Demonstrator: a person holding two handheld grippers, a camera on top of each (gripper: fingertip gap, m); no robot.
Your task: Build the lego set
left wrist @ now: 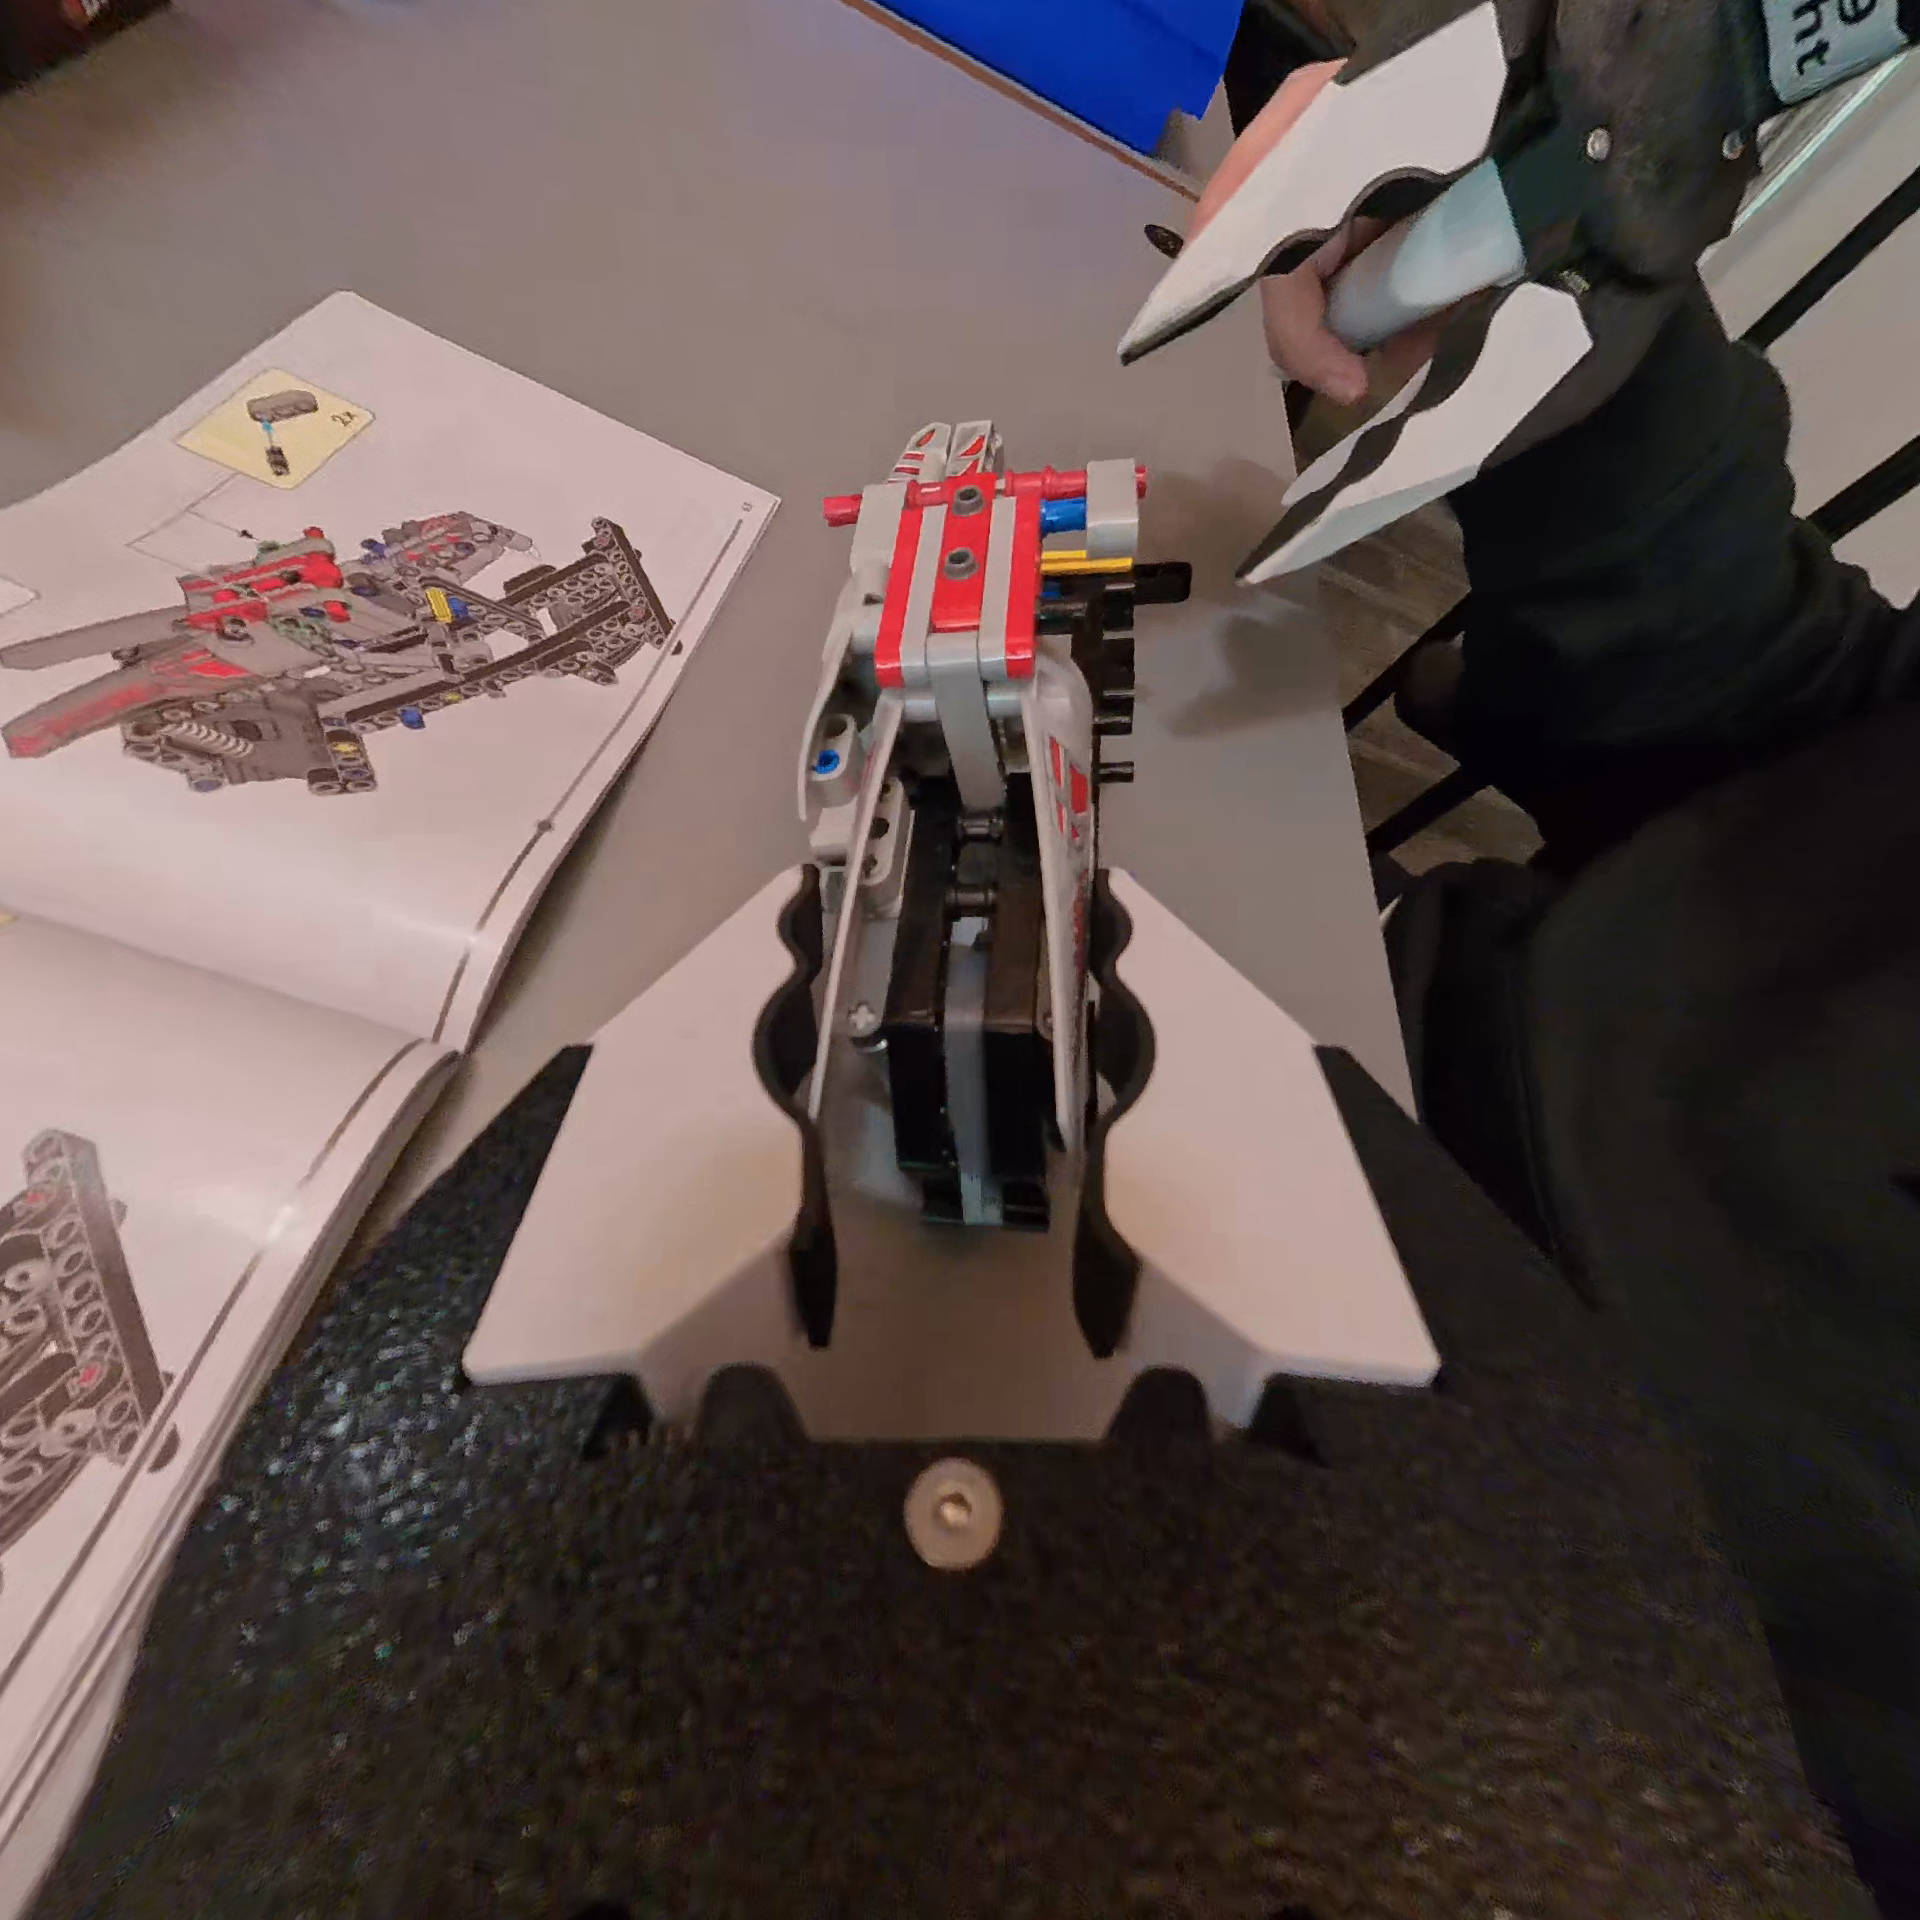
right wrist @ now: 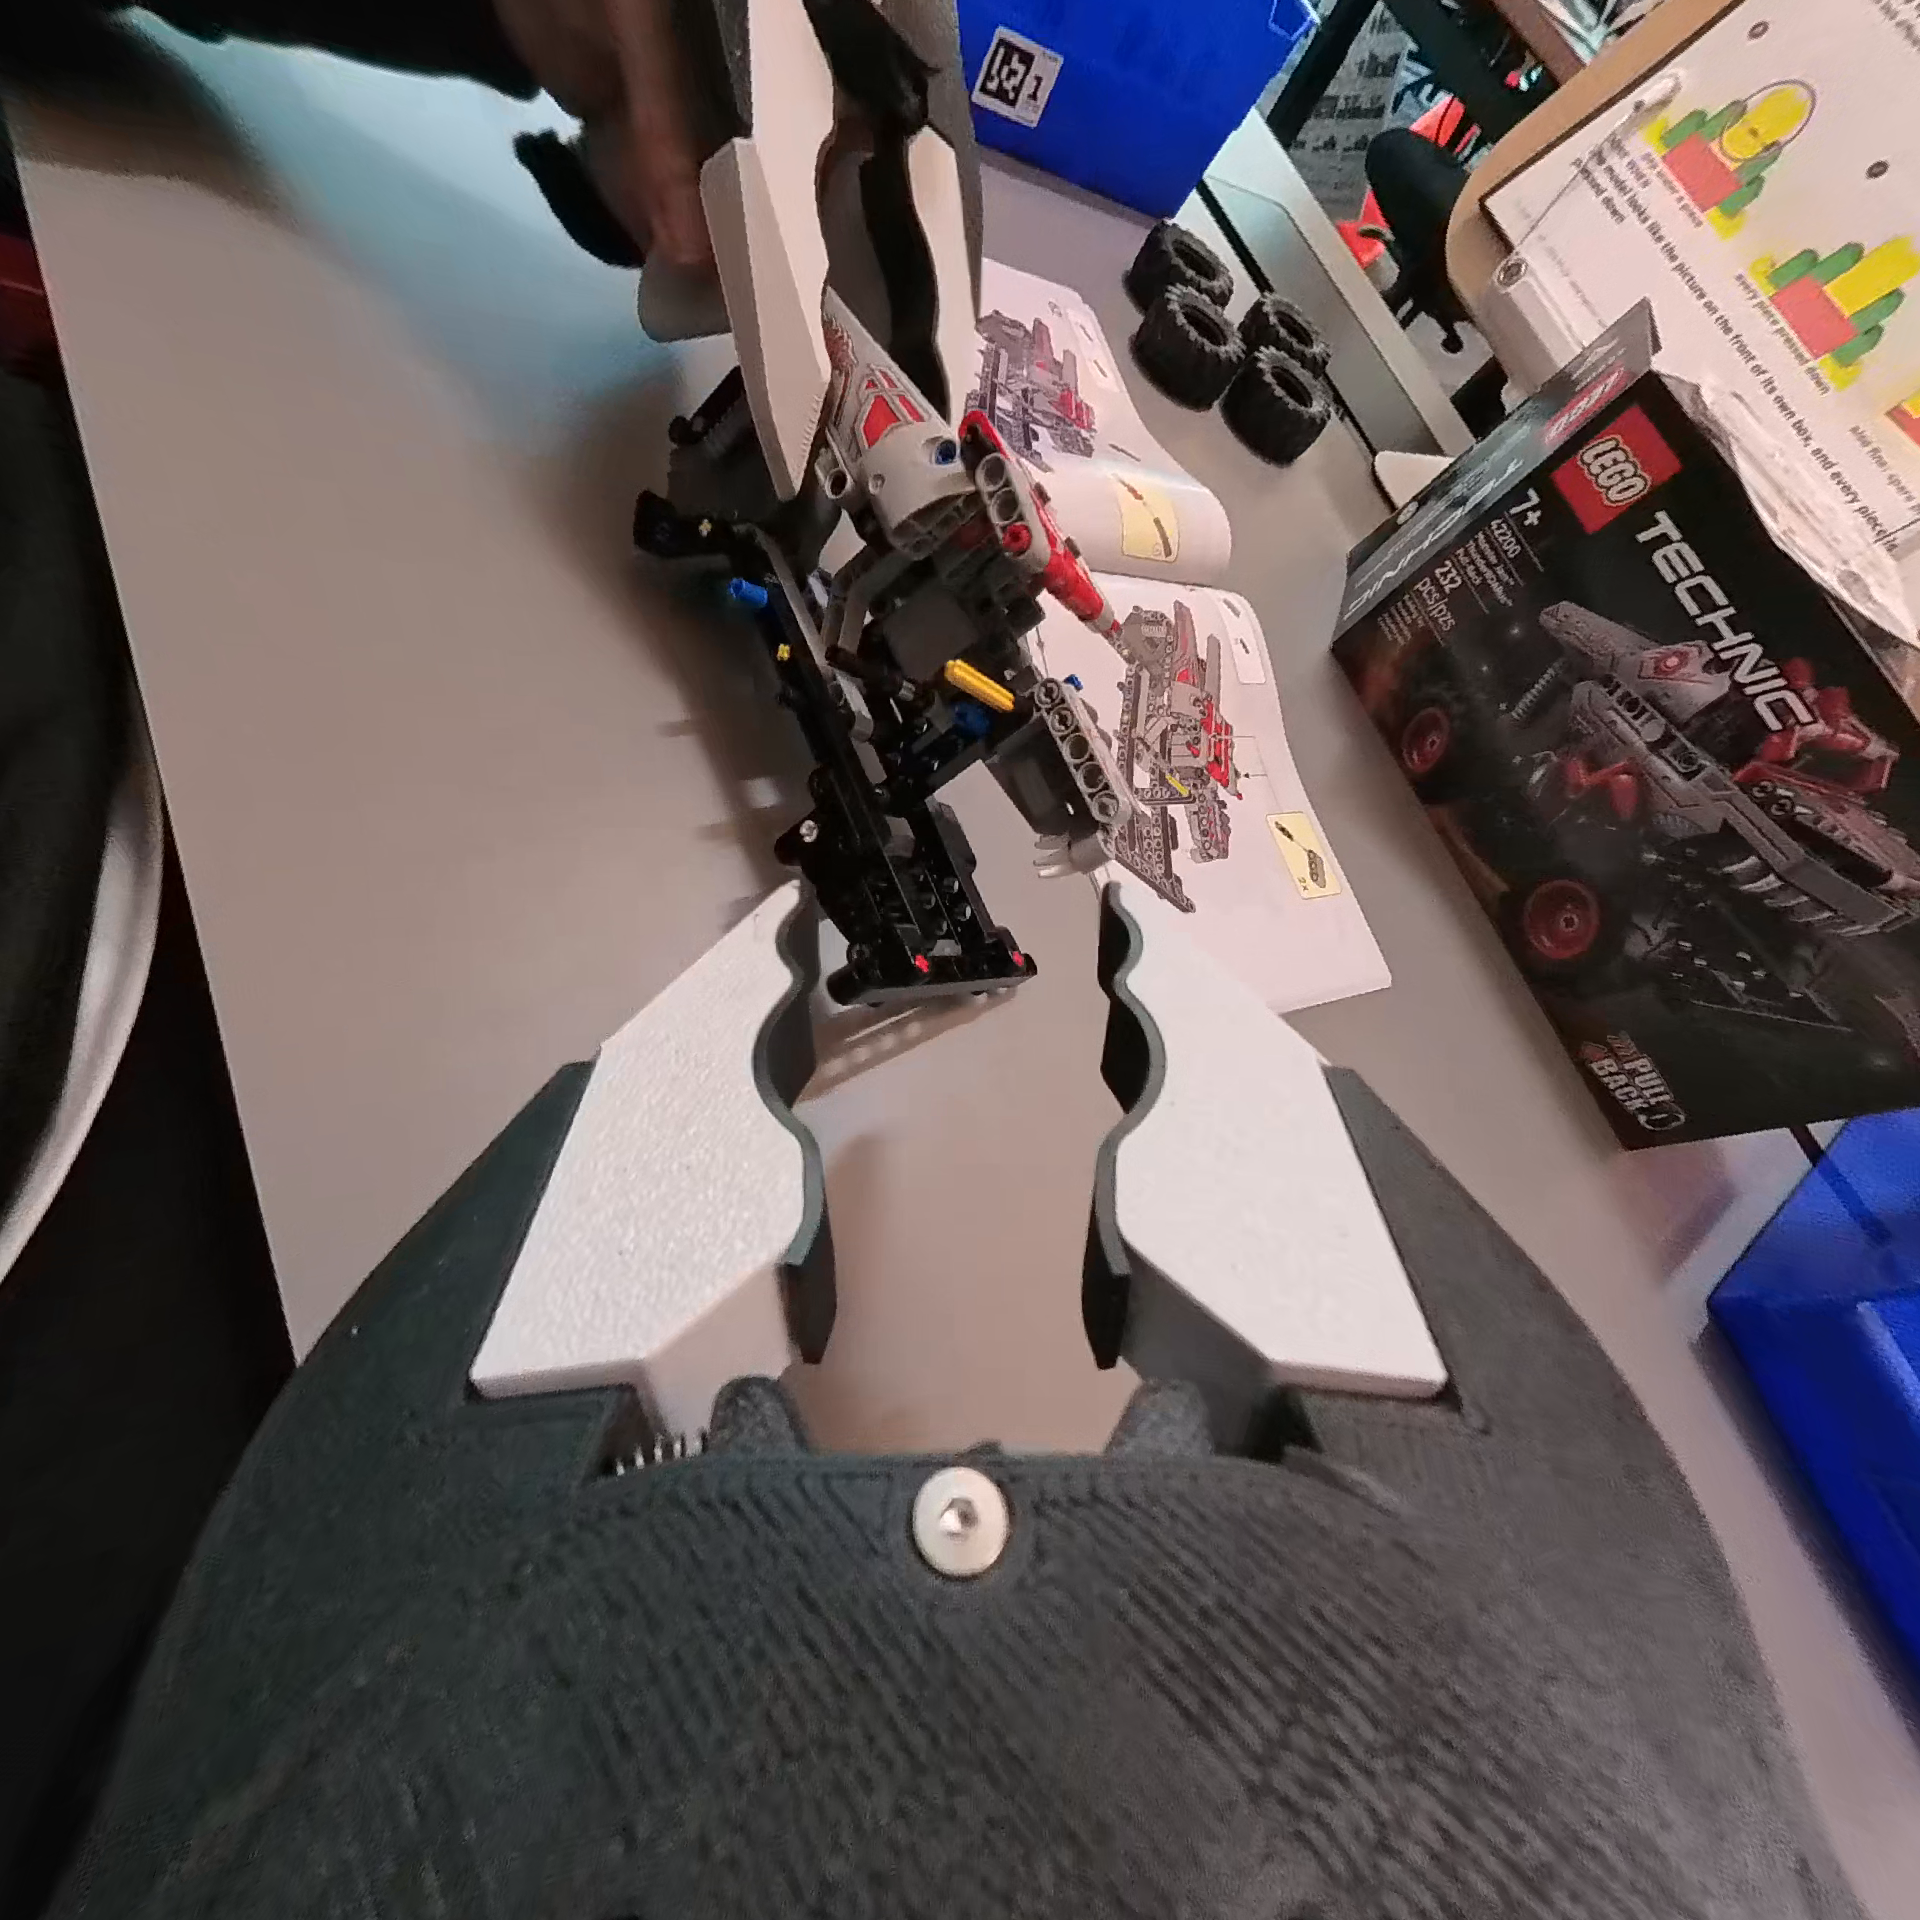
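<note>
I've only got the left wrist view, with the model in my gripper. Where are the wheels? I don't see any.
Observer: Four black tyres sit clustered on the table, beyond the lego model and the open instruction booklet.
Operator: Anything else near them?
Observer: The set's box stands to the right of the booklet, nearer the camera than the tyres.
Operator: Anything beside the right gripper?
Observer: A blue bin sits just to the right of the right gripper, closer in than the box.
</note>
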